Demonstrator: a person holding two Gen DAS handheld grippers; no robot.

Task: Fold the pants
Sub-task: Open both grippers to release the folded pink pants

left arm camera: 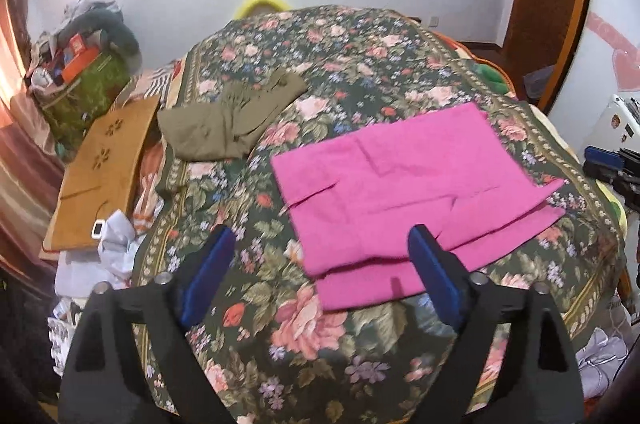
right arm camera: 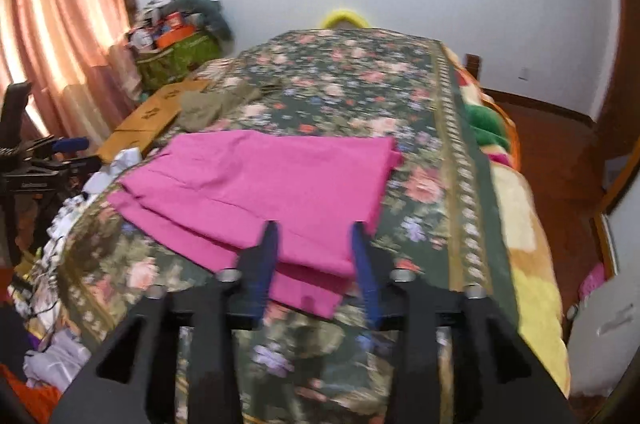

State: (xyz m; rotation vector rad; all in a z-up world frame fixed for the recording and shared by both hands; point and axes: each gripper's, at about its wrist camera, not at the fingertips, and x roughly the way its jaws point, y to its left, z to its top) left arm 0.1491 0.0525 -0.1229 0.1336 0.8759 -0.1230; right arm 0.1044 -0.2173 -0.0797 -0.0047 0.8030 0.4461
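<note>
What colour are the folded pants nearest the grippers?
Bright pink pants, plain, clearest in the left wrist view.

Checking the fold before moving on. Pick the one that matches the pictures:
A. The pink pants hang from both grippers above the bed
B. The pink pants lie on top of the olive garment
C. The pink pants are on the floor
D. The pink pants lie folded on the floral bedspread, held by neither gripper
D: the pink pants lie flat in layers on the floral bedspread, with the left gripper and the right gripper open and empty.
</note>
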